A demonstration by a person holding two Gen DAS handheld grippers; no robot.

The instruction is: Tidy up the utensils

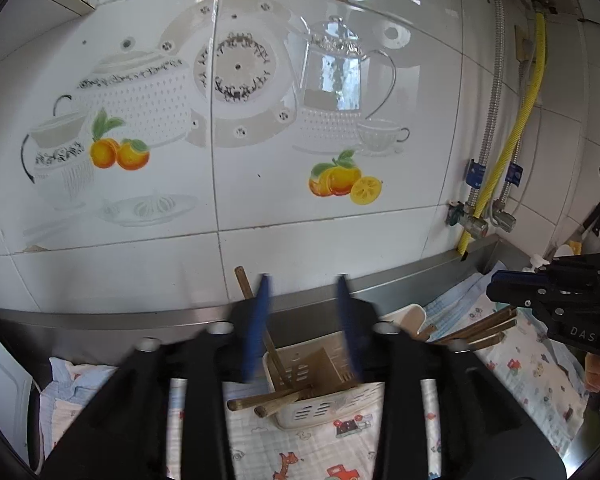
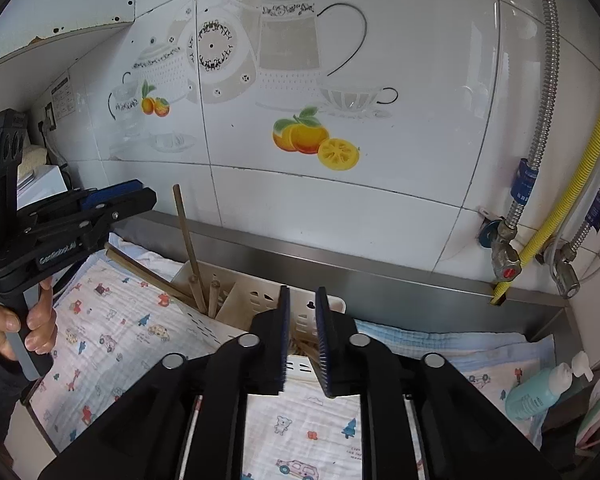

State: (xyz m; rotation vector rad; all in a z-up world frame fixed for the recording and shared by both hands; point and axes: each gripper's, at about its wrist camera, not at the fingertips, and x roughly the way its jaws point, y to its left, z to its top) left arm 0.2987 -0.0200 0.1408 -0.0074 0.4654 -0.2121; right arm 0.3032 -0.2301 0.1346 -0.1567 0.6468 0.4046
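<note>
A cream slotted utensil holder point(image 1: 324, 408) lies on the patterned cloth with wooden chopsticks point(image 1: 268, 400) poking out of its near end. My left gripper point(image 1: 304, 280) hovers over it, open, its blurred blue pads spread either side of the holder with nothing pressed. One chopstick point(image 2: 186, 236) stands upright in the holder point(image 2: 252, 300), and others lean out to the left. My right gripper point(image 2: 303, 292) is above the holder's right part. Its pads stand a narrow gap apart and grip nothing; several chopsticks point(image 1: 480, 328) lie just below it. From the side, the left gripper point(image 2: 136, 200) is held by a hand point(image 2: 32, 320).
A cartoon-print cloth point(image 2: 112, 320) covers the steel counter, whose raised back rim point(image 2: 380, 268) meets the tiled wall. Valves and a yellow hose point(image 2: 504, 260) sit in the right corner. A blue bottle point(image 2: 536, 392) stands at the right edge, a white appliance point(image 2: 40, 184) at far left.
</note>
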